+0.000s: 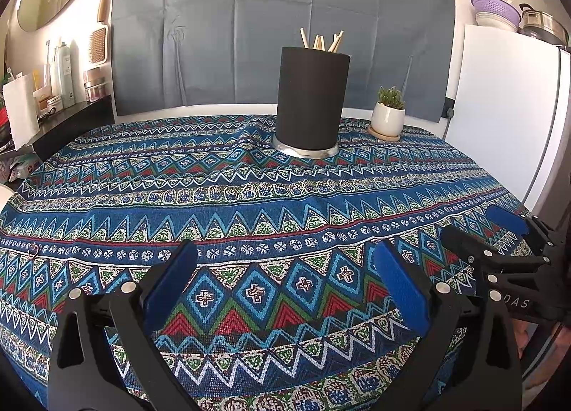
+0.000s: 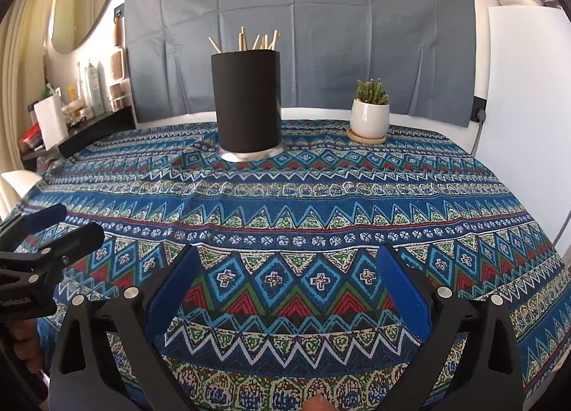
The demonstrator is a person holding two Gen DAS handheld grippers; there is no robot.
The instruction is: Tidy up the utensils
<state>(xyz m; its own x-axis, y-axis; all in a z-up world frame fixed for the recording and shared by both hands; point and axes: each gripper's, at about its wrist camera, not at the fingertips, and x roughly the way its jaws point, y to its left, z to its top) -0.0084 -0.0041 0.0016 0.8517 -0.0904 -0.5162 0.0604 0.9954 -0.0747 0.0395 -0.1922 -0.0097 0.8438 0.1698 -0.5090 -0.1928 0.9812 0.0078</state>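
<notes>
A black cylindrical utensil holder (image 1: 309, 99) stands upright on a silver base at the far middle of the table, with several wooden chopsticks (image 1: 321, 41) sticking out of its top. It also shows in the right wrist view (image 2: 247, 104), chopsticks (image 2: 249, 40) inside. My left gripper (image 1: 285, 264) is open and empty, low over the near part of the patterned tablecloth (image 1: 249, 196). My right gripper (image 2: 285, 268) is open and empty too, beside it. Each gripper shows at the edge of the other's view: the right one (image 1: 499, 232), the left one (image 2: 53, 229).
A small green plant in a white pot (image 1: 388, 117) on a wooden coaster stands right of the holder (image 2: 369, 114). A white fridge (image 1: 506, 118) with bowls and a pot on top is at right. A shelf with bottles (image 1: 64, 82) is at left. A grey cloth hangs behind.
</notes>
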